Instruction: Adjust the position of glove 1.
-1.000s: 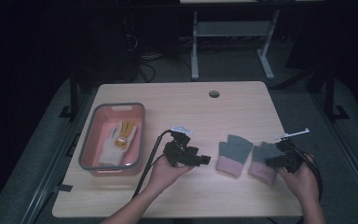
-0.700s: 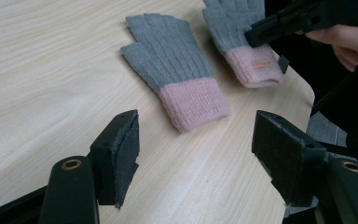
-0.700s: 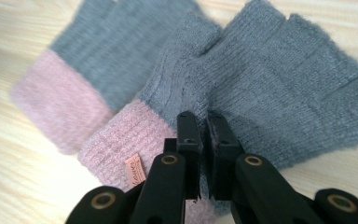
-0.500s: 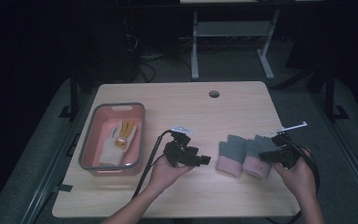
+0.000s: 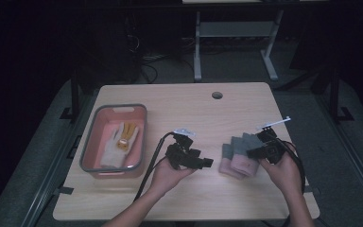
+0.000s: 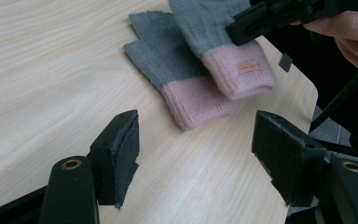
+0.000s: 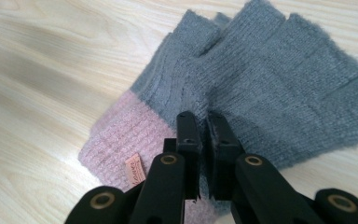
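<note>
- Right gripper view: the upper glove (image 7: 279, 79) is pinched by the right gripper (image 7: 203, 126), overlapping the lower glove (image 7: 135, 135);
- left gripper (image 6: 196, 140) is held spread, near the gloves.

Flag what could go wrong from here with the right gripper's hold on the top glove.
1. The right gripper is shut on the upper glove with a thin pinch of knit, so the glove may slip free on a lift.
2. That glove overlaps the lower glove, whose fuzzy knit could snag and get dragged along.
3. The left gripper stands open and apart from the gloves, so nothing pins the lower one down.
</note>
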`<action>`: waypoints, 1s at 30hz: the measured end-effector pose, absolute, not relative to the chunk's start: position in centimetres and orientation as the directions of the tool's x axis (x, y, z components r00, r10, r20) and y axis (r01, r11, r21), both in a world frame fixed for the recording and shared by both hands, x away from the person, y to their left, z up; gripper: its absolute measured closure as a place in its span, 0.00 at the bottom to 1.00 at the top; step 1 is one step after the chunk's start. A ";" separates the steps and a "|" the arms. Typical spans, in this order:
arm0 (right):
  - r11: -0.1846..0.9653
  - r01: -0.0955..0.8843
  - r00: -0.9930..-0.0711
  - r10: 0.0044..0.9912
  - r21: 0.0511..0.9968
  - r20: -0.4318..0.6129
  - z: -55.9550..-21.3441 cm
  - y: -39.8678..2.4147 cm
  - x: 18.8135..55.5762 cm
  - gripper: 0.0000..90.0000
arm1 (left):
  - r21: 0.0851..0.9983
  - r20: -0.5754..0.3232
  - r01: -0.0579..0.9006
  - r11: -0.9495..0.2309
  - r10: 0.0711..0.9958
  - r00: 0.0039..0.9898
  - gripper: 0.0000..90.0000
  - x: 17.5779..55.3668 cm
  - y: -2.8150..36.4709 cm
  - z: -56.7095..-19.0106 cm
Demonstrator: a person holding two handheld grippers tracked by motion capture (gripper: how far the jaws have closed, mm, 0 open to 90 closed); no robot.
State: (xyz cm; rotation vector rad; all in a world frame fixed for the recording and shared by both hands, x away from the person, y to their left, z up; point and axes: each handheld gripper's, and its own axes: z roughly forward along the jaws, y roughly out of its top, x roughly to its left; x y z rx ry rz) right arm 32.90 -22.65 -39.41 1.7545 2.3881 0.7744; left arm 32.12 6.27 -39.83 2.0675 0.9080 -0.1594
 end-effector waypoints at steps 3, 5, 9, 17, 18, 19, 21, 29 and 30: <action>0.218 0.878 -0.340 0.911 0.427 0.233 -39.7 -21.9 33.3 0.95 | 0.656 -0.415 0.656 -0.374 0.548 0.727 0.36 32.2 6.4 -39.9; 0.221 0.880 -0.340 0.911 0.419 0.234 -39.9 -21.4 33.6 0.95 | 0.654 -0.414 0.658 -0.373 0.552 0.724 0.36 32.2 6.5 -39.9; 0.226 0.881 -0.345 0.908 0.417 0.237 -40.2 -20.7 34.0 0.95 | 0.654 -0.413 0.658 -0.374 0.551 0.725 0.36 32.2 6.6 -40.0; 0.225 0.888 -0.337 0.912 0.400 0.234 -40.8 -20.0 34.6 0.94 | 0.650 -0.416 0.663 -0.372 0.555 0.720 0.36 32.3 6.4 -40.2; 0.223 0.890 -0.334 0.913 0.399 0.235 -40.9 -20.0 34.7 0.94 | 0.649 -0.416 0.662 -0.374 0.554 0.721 0.36 32.3 6.4 -40.2; 0.220 0.891 -0.330 0.914 0.398 0.235 -41.0 -20.0 34.7 0.93 | 0.647 -0.415 0.662 -0.377 0.554 0.721 0.36 32.3 6.4 -40.3; 0.219 0.892 -0.329 0.915 0.396 0.235 -41.3 -20.0 34.8 0.92 | 0.645 -0.417 0.664 -0.379 0.554 0.721 0.36 32.4 6.2 -40.4; 0.201 0.892 -0.320 0.913 0.405 0.252 -42.0 -20.6 34.7 0.80 | 0.632 -0.426 0.673 -0.385 0.553 0.716 0.36 32.7 5.4 -40.8; 0.197 0.891 -0.320 0.911 0.410 0.258 -41.9 -20.7 34.6 0.79 | 0.628 -0.427 0.675 -0.386 0.554 0.715 0.36 32.8 5.2 -40.9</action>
